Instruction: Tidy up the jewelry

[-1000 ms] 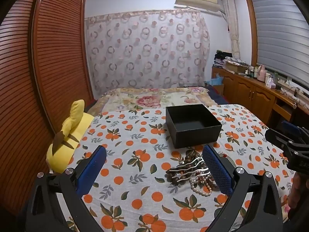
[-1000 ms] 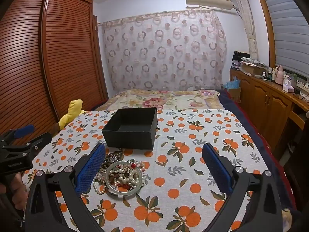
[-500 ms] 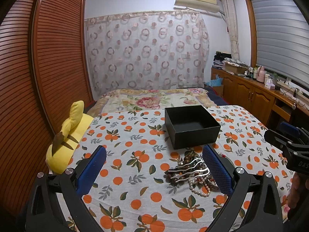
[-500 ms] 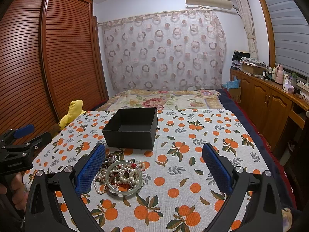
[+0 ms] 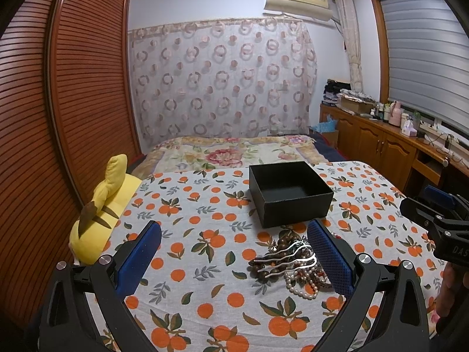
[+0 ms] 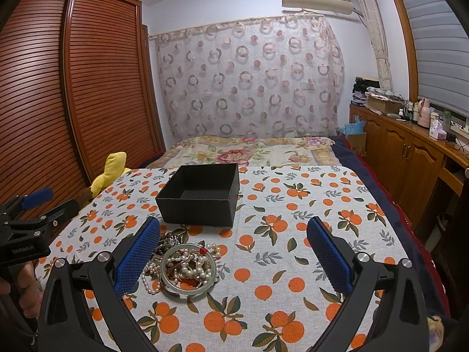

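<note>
A tangled pile of jewelry (image 5: 288, 261) lies on the orange-print cloth: brown beads, a wavy silver hairpin, pearl strands. In the right wrist view the jewelry pile (image 6: 181, 267) shows a silver bangle (image 6: 189, 268) on top. An open, empty black box (image 5: 288, 192) stands just behind the pile; it also shows in the right wrist view (image 6: 200, 195). My left gripper (image 5: 234, 258) is open and empty, the pile by its right finger. My right gripper (image 6: 233, 259) is open and empty, the pile by its left finger.
A yellow plush toy (image 5: 101, 214) lies at the table's left edge by the slatted wardrobe (image 5: 67, 102). A bed with a floral cover (image 5: 231, 152) is behind the table. Wooden cabinets (image 6: 410, 158) line the right wall.
Both grippers have drifted only slightly; the scene sits a little lower in the left wrist view. Nothing was taken hold of or let go.
</note>
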### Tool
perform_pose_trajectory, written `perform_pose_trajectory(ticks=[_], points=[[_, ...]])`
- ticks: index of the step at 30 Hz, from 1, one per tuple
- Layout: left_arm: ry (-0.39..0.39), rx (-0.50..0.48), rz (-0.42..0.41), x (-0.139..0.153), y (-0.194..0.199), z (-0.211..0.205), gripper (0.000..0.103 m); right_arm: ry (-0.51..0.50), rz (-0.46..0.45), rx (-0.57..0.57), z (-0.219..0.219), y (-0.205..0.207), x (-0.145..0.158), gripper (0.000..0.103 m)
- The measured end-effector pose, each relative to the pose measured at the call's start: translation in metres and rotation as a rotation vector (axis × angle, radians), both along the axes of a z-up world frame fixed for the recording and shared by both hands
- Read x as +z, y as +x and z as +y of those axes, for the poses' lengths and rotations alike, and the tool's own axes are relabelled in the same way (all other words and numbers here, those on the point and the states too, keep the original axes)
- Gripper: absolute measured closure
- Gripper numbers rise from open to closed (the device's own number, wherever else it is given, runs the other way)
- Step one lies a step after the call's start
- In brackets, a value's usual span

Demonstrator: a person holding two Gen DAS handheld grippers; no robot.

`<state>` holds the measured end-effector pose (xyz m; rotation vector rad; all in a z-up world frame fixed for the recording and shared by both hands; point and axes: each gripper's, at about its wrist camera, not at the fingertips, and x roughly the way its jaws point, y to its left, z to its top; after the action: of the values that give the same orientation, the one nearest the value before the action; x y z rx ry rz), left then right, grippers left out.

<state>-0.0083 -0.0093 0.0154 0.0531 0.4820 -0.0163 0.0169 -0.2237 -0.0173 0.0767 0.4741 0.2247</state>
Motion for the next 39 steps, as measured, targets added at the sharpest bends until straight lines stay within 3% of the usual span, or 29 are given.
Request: perform_pose_trajectory(ticks=[39], points=[[-0.003, -0.009, -0.007, 0.0001, -0.0039, 0.0018, 0.006, 0.0, -0.002, -0.001, 0.0008, -0.0001, 0.002, 0.002]])
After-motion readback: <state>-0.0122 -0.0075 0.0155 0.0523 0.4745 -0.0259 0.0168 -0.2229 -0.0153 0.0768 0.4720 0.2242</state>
